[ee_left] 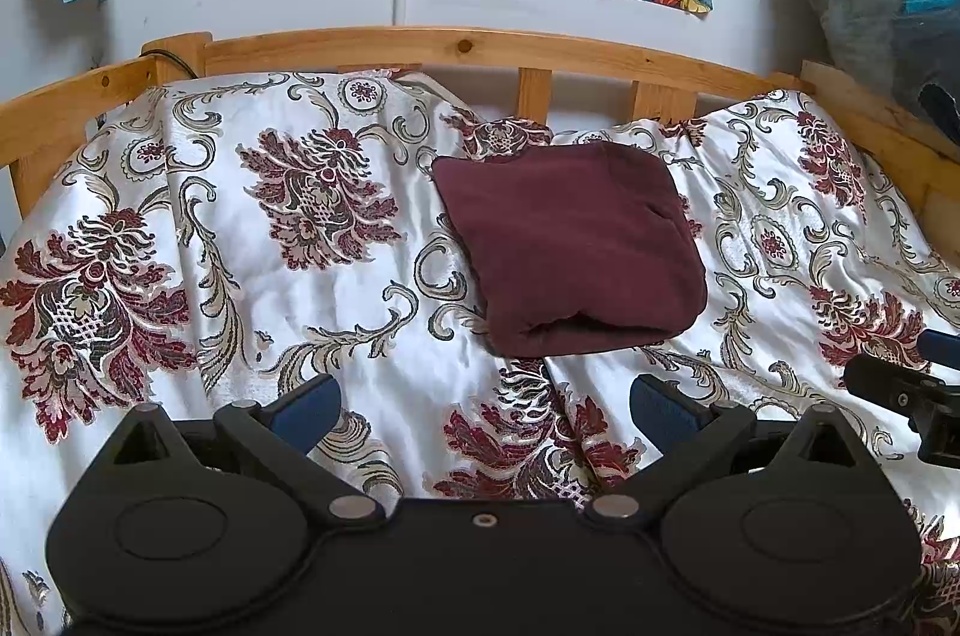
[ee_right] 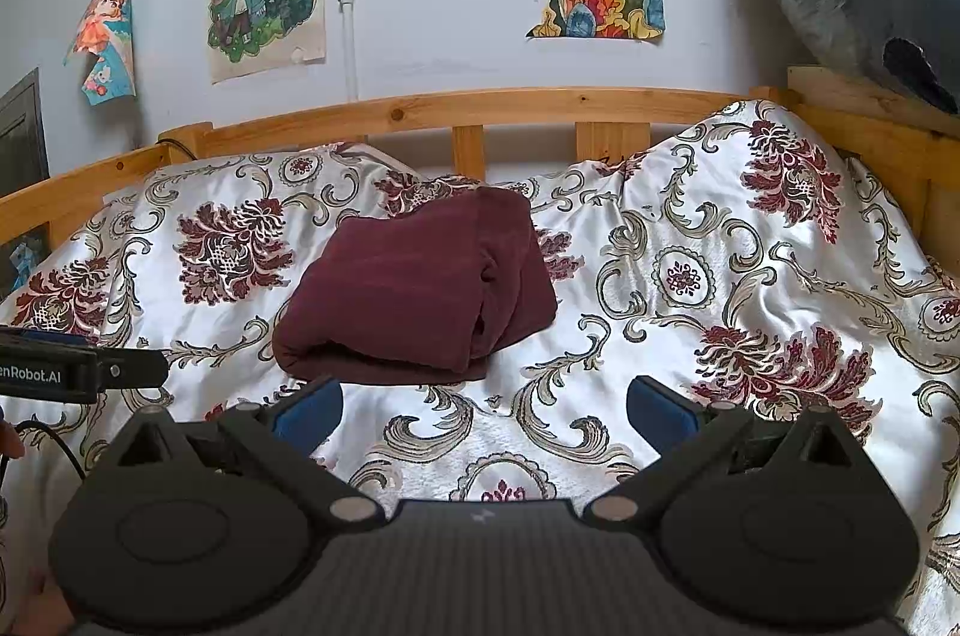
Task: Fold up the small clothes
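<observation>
Judging by the compact maroon garment (ee_left: 570,246) lying folded on the bed's floral bedspread (ee_left: 300,276), we count this fold finished. Our left gripper (ee_left: 485,405) and right gripper (ee_right: 485,405) hover empty, jaws spread; next comes another garment.

The left gripper (ee_left: 485,411) is black plastic with two big round parts, shiny silver pins and a small screw in the middle, and its fingers have blue pads (ee_left: 309,411). The right gripper (ee_right: 485,411) looks the same, but its middle has thin lines. White letters and a black cable (ee_right: 51,441) show beside it.
</observation>
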